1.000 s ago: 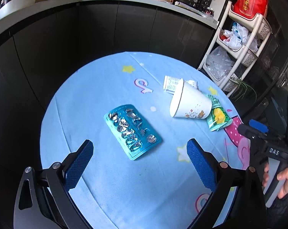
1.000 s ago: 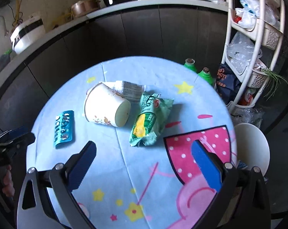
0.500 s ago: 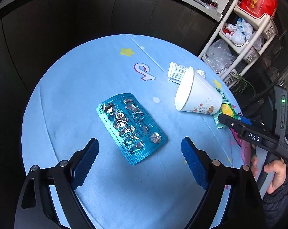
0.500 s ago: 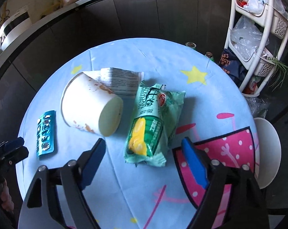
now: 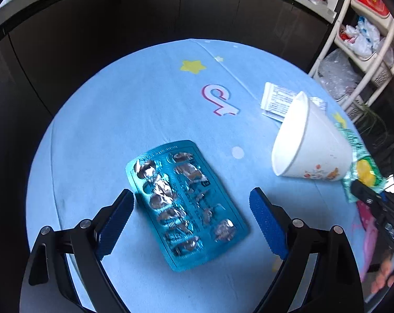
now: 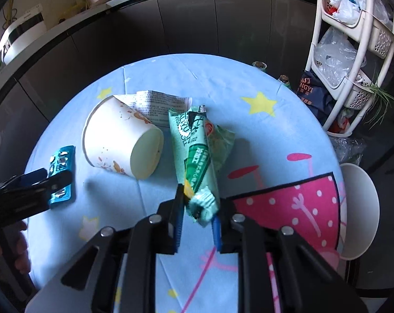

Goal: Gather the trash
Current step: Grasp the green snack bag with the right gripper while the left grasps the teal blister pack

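Four trash items on round blue worktop (image 5: 113,120): blister pack (image 5: 186,203), tipped paper cup (image 6: 121,140), leaflet (image 6: 160,107), green wrapper (image 6: 199,154). Right gripper (image 6: 197,221) closing on wrapper's near crimped end; film light, soft, crumples, likely slippery. Left gripper (image 5: 191,219) wide open, straddling blister pack; pack thin, stiff, flat, best pinched across long edges. Worktop edge near left gripper; open cloth between pack and cup.
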The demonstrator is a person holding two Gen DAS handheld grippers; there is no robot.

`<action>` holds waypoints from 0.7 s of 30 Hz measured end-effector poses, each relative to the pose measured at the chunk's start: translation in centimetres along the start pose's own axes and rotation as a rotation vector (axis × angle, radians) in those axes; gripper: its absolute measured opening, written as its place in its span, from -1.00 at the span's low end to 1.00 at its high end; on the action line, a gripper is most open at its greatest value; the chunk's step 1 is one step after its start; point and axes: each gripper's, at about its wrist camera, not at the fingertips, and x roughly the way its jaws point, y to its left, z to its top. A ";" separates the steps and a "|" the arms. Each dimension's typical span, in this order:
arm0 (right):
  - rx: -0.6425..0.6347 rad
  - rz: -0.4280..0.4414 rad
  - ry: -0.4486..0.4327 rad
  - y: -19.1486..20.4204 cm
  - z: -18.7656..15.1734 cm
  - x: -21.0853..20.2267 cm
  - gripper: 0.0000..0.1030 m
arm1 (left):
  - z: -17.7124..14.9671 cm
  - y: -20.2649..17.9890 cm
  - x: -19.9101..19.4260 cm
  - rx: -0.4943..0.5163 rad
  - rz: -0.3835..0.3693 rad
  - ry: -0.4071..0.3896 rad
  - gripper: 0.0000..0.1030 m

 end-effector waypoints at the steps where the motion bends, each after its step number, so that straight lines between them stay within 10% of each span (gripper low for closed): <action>1: 0.003 0.007 -0.002 -0.2 -0.1 -0.2 -0.62 | 0.1 -0.1 0.2 0.002 0.014 0.003 0.68; 21: 0.020 0.046 -0.016 0.0 -0.7 -1.8 -0.59 | -1.2 2.7 -1.4 0.006 -0.101 0.006 0.29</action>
